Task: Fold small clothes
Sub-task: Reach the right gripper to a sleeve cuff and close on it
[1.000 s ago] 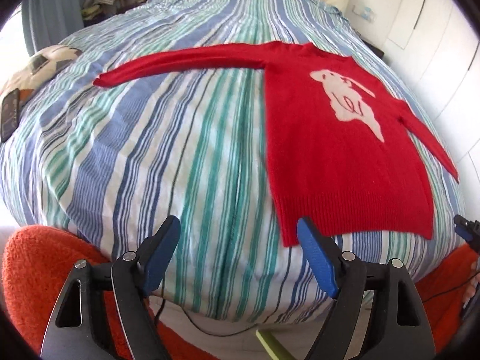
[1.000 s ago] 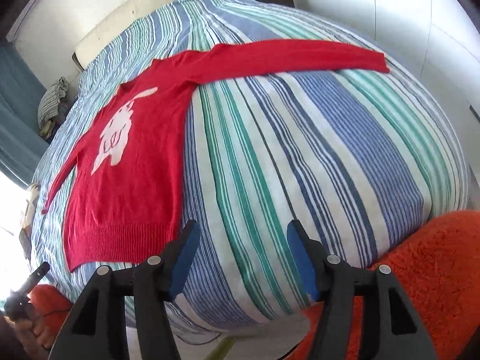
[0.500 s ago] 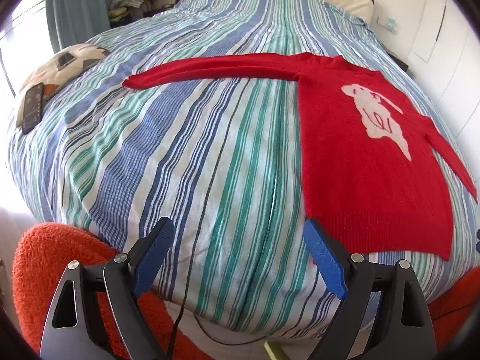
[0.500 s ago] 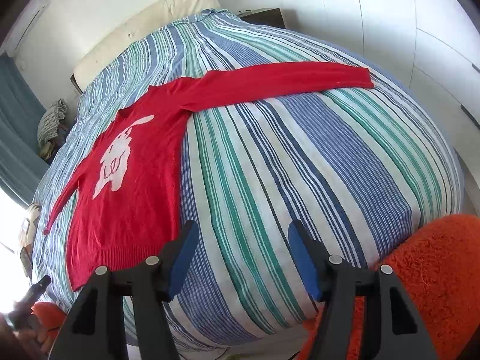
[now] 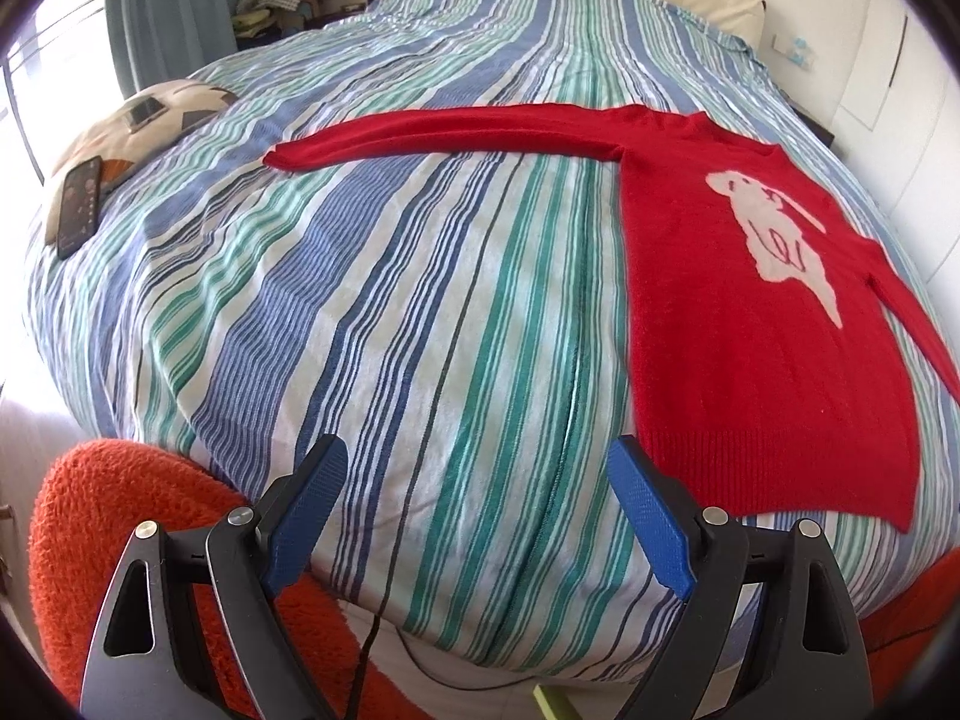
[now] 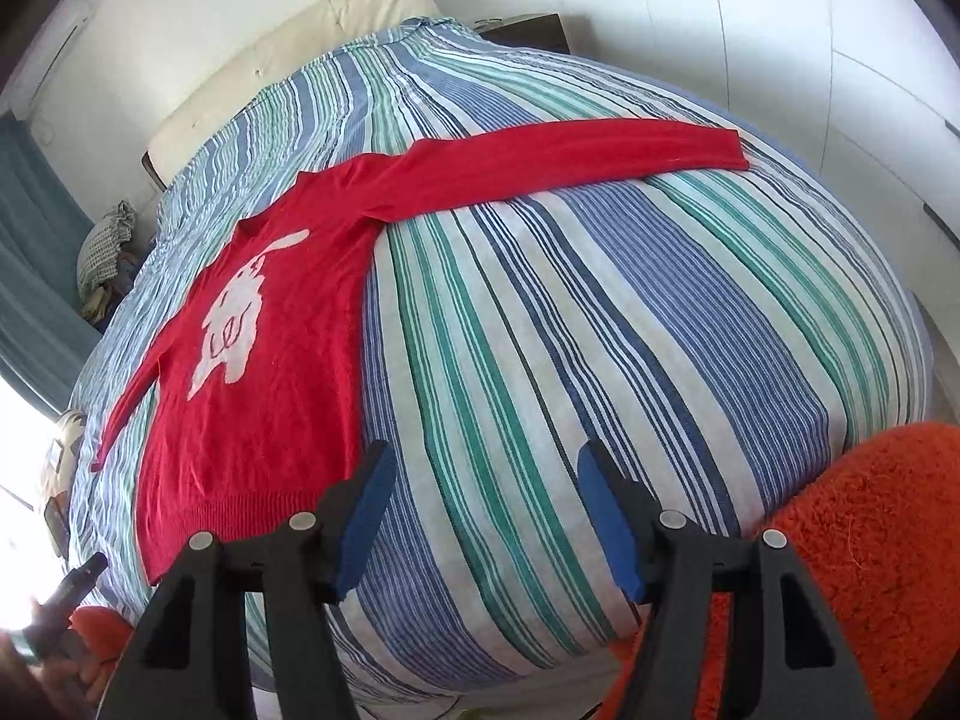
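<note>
A red sweater [image 5: 738, 324] with a white animal figure lies flat, face up, on the striped bed, both sleeves spread out sideways. It also shows in the right wrist view [image 6: 276, 360]. My left gripper [image 5: 480, 516] is open and empty above the bed's near edge, left of the sweater's hem. My right gripper [image 6: 486, 516] is open and empty above the bed's near edge, just right of the hem. The left sleeve's cuff [image 5: 294, 156] lies far ahead of the left gripper; the right sleeve's cuff [image 6: 729, 150] lies far ahead of the right gripper.
The bed [image 5: 360, 300] has a blue, green and white striped cover. A ball-patterned cushion [image 5: 156, 114] and a phone [image 5: 78, 204] lie at its left edge. Orange fuzzy fabric [image 6: 870, 528] sits below the bed's near edge. White wardrobe doors [image 6: 840, 30] stand to the right.
Both grippers have risen and drawn back a little from the bed, so more of it shows. The left view has swung leftward. The sweater has not moved. Both grippers stay open.
</note>
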Demonstrator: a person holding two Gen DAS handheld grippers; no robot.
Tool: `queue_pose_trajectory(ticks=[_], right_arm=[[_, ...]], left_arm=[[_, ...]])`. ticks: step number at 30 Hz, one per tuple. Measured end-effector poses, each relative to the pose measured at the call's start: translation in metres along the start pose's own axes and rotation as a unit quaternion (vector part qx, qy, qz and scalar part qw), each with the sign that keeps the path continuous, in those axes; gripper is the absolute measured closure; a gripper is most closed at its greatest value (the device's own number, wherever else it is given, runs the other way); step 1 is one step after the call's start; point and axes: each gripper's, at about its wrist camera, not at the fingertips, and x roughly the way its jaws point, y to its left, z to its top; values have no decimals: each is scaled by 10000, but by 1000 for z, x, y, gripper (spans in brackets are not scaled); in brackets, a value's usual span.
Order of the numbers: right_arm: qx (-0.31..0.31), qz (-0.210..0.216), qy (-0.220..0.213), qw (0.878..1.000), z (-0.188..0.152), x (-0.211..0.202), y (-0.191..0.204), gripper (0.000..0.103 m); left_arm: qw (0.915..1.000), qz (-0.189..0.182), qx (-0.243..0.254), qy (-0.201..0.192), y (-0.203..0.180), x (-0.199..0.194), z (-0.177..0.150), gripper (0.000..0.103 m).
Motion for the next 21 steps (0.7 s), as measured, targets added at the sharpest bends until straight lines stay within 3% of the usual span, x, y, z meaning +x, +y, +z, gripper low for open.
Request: queue_pose_trajectory(ticks=[9,13,16,21], right_arm=[[25,55,-59,10000,0,-2,0,40],[166,398,-93,9990,14,-5,-7,40],[336,609,-225,9973,48,-9,-28,40],[1615,654,-1015,9795,128,-18,-116,38]], left_arm=[[10000,11,-30,-1,2,0,0,13],[9999,11,-110,-10,6,-1,1,13],[9997,8,-246,-1,12,-1,2,11],[9993,63,-357,45,13,2,2,11]])
